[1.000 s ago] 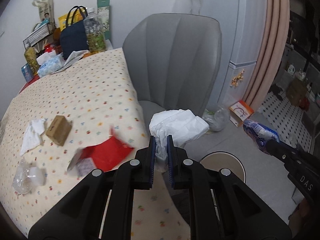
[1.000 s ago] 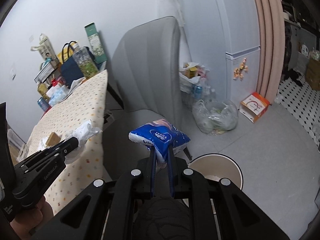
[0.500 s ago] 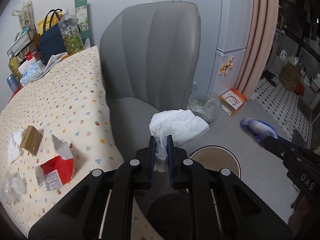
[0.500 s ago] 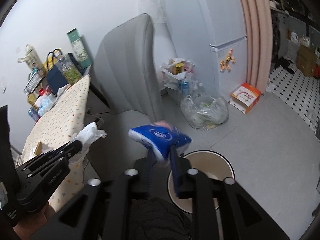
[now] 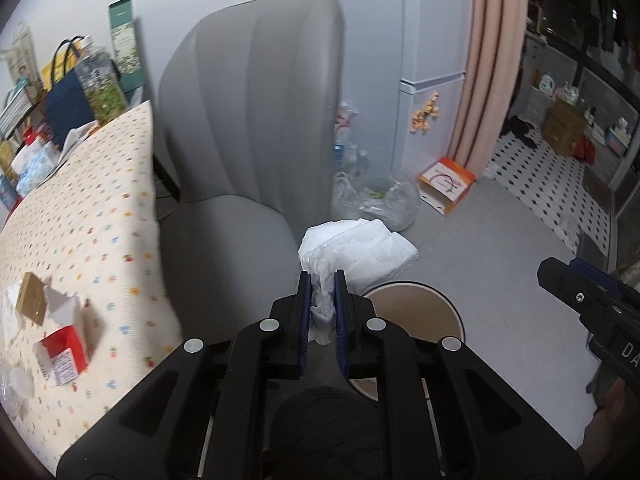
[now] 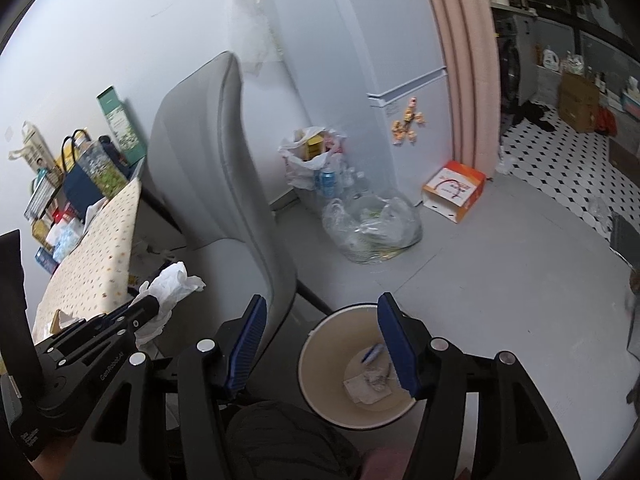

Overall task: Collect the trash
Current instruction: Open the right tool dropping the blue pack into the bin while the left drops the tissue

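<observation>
My view: grey chair point(image 5: 248, 128) beside my desk point(image 5: 80, 216) with its dotted cloth | navy bag point(image 5: 66, 104) at the desk's far end | white fridge point(image 6: 400, 80) | pink curtain point(image 5: 492, 60) | orange box point(image 6: 454, 190) on floor near fridge

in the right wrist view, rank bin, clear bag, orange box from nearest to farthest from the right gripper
1. Bin: directly under the right gripper, whose jaws are opening with nothing between them.
2. Clear bag: on the floor behind the bin.
3. Orange box: farther back right, by the pink curtain.
</observation>
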Demonstrator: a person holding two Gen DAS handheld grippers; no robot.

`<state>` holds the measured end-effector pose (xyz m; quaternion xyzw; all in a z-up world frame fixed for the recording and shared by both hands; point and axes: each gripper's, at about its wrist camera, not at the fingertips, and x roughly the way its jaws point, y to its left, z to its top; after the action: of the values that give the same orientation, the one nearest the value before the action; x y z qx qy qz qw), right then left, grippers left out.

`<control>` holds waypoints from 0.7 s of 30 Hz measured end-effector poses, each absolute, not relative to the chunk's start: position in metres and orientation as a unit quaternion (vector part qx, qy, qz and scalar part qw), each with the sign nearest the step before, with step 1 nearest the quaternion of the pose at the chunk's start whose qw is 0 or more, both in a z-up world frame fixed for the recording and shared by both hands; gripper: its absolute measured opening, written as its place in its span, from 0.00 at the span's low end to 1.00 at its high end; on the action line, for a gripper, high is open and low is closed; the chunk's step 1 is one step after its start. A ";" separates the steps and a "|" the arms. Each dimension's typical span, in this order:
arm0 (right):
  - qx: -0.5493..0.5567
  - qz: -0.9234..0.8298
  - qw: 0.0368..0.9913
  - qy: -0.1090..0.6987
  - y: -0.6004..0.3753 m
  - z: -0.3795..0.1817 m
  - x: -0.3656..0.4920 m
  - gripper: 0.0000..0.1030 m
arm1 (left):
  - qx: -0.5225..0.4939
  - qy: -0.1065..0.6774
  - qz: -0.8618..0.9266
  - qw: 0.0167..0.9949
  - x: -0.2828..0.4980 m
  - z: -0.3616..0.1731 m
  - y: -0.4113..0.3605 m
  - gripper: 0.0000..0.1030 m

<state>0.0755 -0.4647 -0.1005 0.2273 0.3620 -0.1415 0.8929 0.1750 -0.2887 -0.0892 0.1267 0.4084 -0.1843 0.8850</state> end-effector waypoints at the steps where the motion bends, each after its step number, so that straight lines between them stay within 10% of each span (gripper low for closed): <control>1: 0.229 -0.145 0.892 0.361 -0.469 -0.101 0.072 0.56 | 0.129 0.408 -0.190 0.884 0.173 -0.090 -0.295 0.12; 11: 0.246 -0.200 0.882 0.349 -0.512 -0.100 0.030 0.59 | 0.140 0.432 -0.256 0.853 0.153 -0.104 -0.352 0.17; 15: 0.251 -0.206 0.879 0.348 -0.519 -0.103 0.024 0.61 | 0.142 0.426 -0.269 0.852 0.146 -0.102 -0.358 0.54; 21: 0.249 -0.193 0.883 0.347 -0.514 -0.101 0.025 0.65 | 0.139 0.413 -0.252 0.864 0.146 -0.091 -0.348 0.69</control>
<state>0.0254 -0.5135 -0.1012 0.2488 0.3468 -0.1934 0.8834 0.1457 -0.3476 -0.0906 0.1392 0.4128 -0.2523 0.8640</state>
